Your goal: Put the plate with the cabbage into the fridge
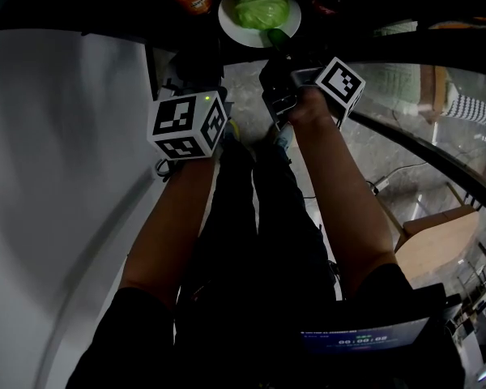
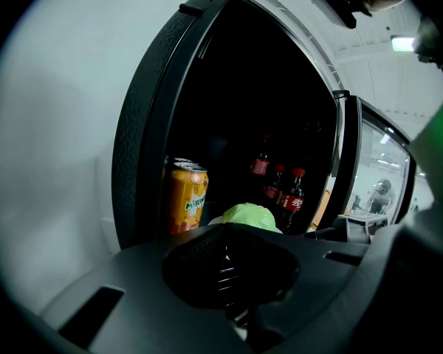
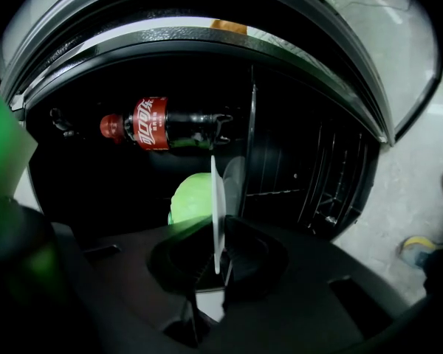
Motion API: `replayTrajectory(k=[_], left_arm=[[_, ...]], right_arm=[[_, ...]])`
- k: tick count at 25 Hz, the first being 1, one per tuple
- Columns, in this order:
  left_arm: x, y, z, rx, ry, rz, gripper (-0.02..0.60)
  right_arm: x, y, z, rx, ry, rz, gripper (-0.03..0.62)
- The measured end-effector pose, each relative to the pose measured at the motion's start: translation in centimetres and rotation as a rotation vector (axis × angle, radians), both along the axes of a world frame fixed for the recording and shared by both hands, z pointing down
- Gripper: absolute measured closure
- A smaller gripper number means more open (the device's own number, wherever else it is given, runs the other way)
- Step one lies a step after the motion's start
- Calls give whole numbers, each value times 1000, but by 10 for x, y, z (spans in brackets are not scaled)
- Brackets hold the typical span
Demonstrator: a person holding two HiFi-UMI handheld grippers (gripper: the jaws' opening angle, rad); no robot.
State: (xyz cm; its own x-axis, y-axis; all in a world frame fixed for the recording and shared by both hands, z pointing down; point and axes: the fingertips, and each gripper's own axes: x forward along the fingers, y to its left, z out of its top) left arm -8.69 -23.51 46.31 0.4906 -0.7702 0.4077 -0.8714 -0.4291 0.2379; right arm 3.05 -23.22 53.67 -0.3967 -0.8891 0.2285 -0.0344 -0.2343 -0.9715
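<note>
Forearms (image 1: 340, 193) stretched up-frame, I clamp my right gripper (image 1: 277, 42) on the plate (image 1: 229, 24) rim, level so the cabbage (image 1: 262, 6) rides steady into the fridge (image 2: 144, 124) at top centre, while my left gripper (image 2: 226, 268), closed and empty, stands clear.

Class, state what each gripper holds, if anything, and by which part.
The right gripper grips the plate by its near rim, cabbage on it; the left gripper holds nothing.

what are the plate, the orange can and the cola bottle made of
Plate: probably glazed ceramic, maybe melamine; it is plain white and smooth with a thin rim. Can: metal, likely aluminium, with printed orange sides and a silvery top rim. Bottle: looks like plastic, with a red cap and a glossy red label.
</note>
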Motion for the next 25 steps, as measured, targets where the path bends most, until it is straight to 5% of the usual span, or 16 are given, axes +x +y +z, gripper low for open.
replayTrajectory(k=[25], left_arm=[[-4,3,16,-38,-12,-3,578]], right_arm=[[3,12,7,-64,28,26,566]])
